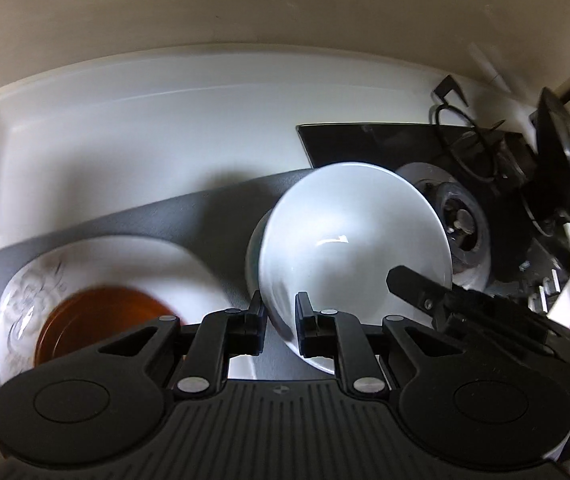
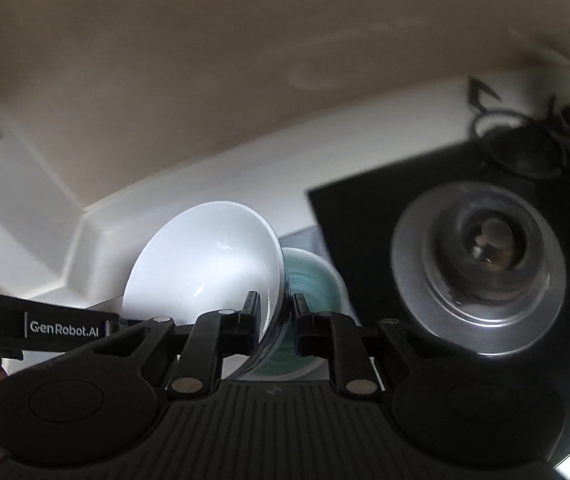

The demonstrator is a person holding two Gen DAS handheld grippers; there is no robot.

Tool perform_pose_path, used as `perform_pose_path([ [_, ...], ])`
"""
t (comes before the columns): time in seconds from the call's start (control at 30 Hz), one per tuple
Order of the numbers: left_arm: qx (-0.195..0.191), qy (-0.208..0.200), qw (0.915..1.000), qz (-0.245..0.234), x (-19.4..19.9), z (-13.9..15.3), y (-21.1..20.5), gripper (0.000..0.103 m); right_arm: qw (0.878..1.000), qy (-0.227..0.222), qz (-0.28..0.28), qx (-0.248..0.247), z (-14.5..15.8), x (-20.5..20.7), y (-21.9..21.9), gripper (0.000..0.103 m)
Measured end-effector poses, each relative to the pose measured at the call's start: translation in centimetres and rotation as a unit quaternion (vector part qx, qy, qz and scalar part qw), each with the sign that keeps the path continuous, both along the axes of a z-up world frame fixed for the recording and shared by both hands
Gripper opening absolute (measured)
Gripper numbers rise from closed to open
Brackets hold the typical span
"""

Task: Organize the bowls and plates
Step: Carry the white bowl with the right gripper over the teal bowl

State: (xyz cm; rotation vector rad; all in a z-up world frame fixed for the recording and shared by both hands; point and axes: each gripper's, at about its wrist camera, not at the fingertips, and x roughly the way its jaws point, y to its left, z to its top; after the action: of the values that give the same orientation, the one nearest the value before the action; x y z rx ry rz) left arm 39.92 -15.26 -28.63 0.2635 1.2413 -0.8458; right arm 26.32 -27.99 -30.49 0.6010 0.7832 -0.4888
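Bowl (image 1: 349, 240) pinched by 2 grippers, underside hidden

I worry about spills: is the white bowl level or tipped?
Tipped: the white bowl faces sideways, rim pinched by both grippers; it looks empty.
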Motion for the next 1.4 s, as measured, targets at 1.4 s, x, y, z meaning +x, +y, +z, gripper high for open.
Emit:
perform_pose_path([
  [1.4, 0.071, -0.048, 0.9963, 0.004, 0.4, -4.7, -4.5, 0.017, 0.995, -0.009, 0.069, 0.073, -3.7, -1.3, -3.0, 0.038],
])
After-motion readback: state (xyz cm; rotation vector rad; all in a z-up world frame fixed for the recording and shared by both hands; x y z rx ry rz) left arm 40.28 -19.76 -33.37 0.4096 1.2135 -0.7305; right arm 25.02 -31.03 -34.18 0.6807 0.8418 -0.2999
